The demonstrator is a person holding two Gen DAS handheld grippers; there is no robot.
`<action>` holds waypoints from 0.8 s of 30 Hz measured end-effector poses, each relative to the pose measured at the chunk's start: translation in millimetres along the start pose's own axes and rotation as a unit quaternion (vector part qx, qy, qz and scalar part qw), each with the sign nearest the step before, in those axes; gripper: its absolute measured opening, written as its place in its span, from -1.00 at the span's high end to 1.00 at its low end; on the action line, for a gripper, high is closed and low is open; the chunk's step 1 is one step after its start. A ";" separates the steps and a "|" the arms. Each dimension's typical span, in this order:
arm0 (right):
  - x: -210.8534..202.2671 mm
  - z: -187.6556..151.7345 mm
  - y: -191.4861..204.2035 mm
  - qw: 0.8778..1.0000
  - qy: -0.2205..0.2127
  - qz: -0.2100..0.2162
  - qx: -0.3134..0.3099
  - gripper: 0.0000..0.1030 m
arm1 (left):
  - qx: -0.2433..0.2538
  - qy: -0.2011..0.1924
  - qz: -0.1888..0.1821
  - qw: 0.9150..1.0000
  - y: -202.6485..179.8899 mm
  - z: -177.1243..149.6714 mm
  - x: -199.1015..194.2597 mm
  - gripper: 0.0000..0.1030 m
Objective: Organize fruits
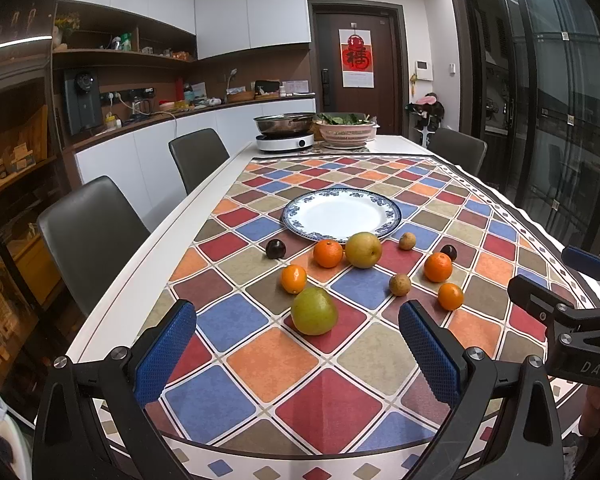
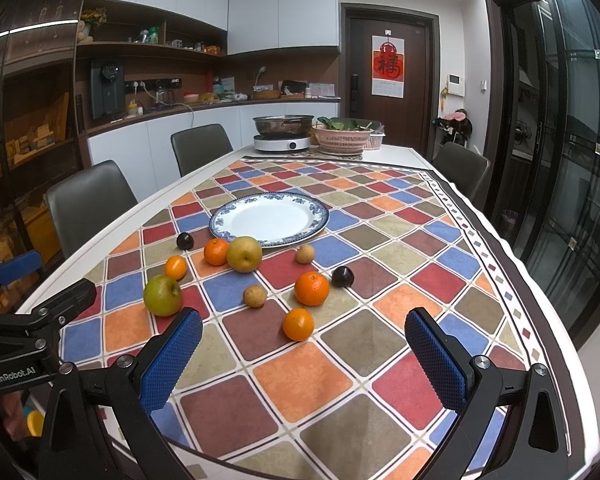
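Your desk (image 1: pixel 380 148) carries a checkered cloth, and on it the blue-rimmed plate (image 1: pixel 342 213) sits bare, so by my judgement you are at the very start: no fruit is gathered yet. Ten pieces lie loose on the near side of the plate, the yellow pear (image 1: pixel 363 249) touching its rim and the green pear (image 1: pixel 313 311) nearest you. Your left claw (image 1: pixel 298 350) and right claw (image 2: pixel 304 356) both gape wide, holding nothing. Next, lower the left claw around the green pear.
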State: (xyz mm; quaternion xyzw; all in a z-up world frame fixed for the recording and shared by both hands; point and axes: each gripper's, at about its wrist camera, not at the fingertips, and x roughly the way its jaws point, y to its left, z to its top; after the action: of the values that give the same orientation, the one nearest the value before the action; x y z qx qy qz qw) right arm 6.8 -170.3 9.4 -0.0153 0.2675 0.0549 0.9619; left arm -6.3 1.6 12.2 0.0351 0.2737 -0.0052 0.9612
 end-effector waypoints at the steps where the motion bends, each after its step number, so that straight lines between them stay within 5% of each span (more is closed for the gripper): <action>1: -0.2 -0.2 0.2 1.000 0.001 0.001 -0.001 -0.98 | -0.001 0.001 0.000 1.000 1.1 1.3 0.0 -1.00; 9: 11.8 -0.1 5.5 1.000 0.022 0.007 -0.010 -0.98 | 0.002 0.016 -0.003 1.000 6.3 5.9 9.2 -1.00; 24: 89.6 7.0 -1.6 0.989 0.145 0.014 0.004 -0.95 | 0.034 0.068 -0.031 0.997 6.0 8.9 73.7 -0.92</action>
State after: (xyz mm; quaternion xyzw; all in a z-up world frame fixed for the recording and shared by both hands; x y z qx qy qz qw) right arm 86.8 -162.8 -30.9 -0.0157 0.4047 0.0648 0.9120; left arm 61.3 7.7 -18.7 0.0592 0.3386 -0.0415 0.9381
